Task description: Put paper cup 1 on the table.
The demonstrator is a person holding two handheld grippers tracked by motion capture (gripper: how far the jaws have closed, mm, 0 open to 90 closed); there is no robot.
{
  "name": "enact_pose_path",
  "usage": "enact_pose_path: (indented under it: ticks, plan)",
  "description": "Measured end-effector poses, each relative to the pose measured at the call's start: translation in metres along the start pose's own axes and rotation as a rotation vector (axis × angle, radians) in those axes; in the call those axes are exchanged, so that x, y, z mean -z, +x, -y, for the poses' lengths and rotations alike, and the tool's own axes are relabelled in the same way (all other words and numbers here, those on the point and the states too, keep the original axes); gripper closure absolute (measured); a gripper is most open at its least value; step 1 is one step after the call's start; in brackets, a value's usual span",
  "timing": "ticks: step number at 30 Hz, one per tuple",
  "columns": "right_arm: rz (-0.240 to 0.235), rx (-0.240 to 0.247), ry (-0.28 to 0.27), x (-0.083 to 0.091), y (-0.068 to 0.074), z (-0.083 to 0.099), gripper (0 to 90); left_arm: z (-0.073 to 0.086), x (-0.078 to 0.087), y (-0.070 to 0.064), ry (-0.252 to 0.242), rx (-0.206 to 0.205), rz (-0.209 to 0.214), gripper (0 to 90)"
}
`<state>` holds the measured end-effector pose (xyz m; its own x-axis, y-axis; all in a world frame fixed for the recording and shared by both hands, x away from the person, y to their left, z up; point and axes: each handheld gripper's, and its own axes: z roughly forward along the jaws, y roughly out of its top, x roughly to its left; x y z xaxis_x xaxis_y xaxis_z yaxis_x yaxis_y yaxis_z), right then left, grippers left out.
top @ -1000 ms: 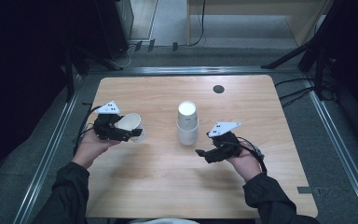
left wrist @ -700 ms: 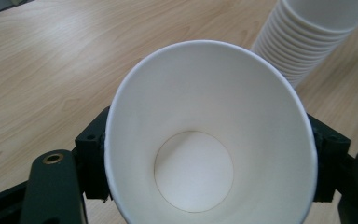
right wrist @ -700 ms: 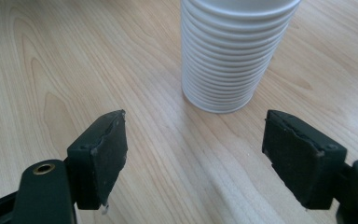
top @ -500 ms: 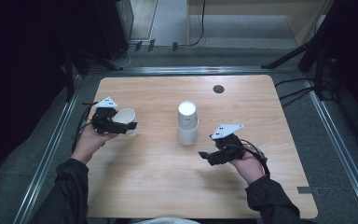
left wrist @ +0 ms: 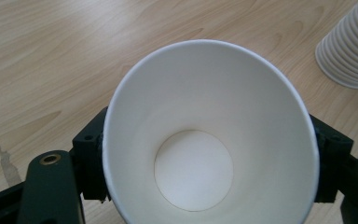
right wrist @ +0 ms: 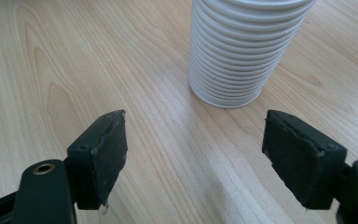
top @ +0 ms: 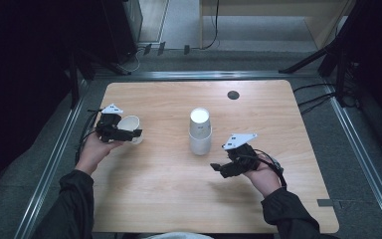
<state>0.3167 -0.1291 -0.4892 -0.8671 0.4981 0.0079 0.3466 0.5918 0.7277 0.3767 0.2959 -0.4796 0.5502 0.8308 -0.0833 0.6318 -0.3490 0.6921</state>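
A single white paper cup [top: 130,124] is clamped in my left gripper [top: 129,133] over the table's left side. In the left gripper view the cup [left wrist: 205,140] lies mouth toward the camera, a black jaw pressed on each side of it. A tall stack of white paper cups [top: 199,131] stands upside down at the table's centre. My right gripper [top: 221,169] hovers open just right of and nearer than the stack. In the right gripper view the stack [right wrist: 242,46] rises beyond the gripper [right wrist: 196,154], whose jaws stand wide apart with nothing between them.
The wooden table [top: 154,199] has a small dark round hole [top: 233,94] near its far edge. Metal rails run along the table's sides, with dark floor and cables beyond.
My left gripper has carried the single cup further left and slightly away from the stack. My right gripper has drifted a little nearer the front edge.
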Motion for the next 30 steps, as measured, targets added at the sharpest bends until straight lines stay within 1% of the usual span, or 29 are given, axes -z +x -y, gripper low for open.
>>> enact_pose_path:
  ticks: [6,12,19,25,30]
  plan:
    - [-0.003,0.003,0.006,-0.001,0.001,0.000,22.2,0.002,-0.005,0.002,0.016,0.004,-0.012,21.9]
    - [-0.006,0.003,0.012,-0.002,0.002,0.000,22.2,0.004,-0.007,0.004,0.029,0.015,-0.011,21.2]
    - [-0.008,0.002,0.013,-0.002,0.002,0.000,22.2,0.005,-0.009,0.003,0.042,0.013,-0.012,20.5]
    - [-0.010,0.004,0.014,-0.002,0.001,0.000,22.2,0.005,-0.011,0.003,0.056,0.012,-0.005,20.0]
    - [-0.015,0.008,0.021,-0.003,0.002,0.000,22.2,0.005,-0.012,0.003,0.057,0.006,0.003,18.7]
